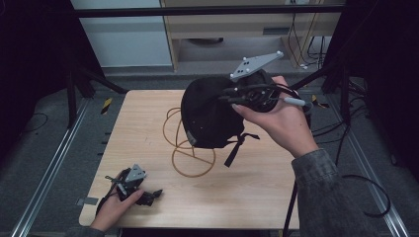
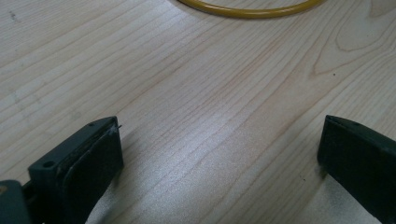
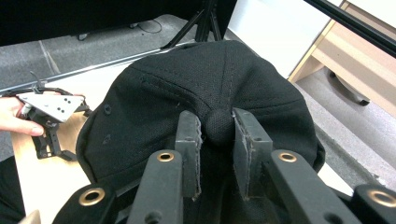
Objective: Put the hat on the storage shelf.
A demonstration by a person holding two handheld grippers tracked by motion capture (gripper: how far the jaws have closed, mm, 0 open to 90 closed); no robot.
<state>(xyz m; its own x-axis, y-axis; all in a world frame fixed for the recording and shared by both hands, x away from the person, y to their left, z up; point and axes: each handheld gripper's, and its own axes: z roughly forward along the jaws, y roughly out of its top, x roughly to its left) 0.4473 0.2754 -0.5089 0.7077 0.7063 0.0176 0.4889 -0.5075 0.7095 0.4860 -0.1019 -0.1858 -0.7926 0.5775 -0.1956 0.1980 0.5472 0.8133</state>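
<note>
Wooden table (image 1: 148, 148): light grain top, seen from the high view with dark floor around it.

Black cap (image 1: 207, 116): held up above the far middle of the table, clear of the top, crown turned toward the right gripper. Its adjusting strap (image 1: 236, 146) hangs loose below it. In the right gripper view the cap's crown (image 3: 187, 88) spreads before the jaws, with seams running to the top button (image 3: 218, 127).

Yellow cord (image 1: 192, 157): thin loops lying flat on the table, partly under the raised cap; one arc (image 2: 247, 10) crosses the top of the left gripper view.

Right gripper (image 3: 218, 135): carried in the person's right hand (image 1: 281, 121) above the far right part of the table, grey three-cornered plate (image 1: 254, 64) uppermost. Its jaws are drawn in close and pinch the cap at the top button, one pad on each side of it.

Left gripper (image 1: 148, 196): resting low at the near left corner of the table in the left hand (image 1: 116, 207), well apart from the cap. Its jaws stand spread wide with bare wood between them, gripping nothing; the pads (image 2: 93, 163) sit just above the table surface.
</note>
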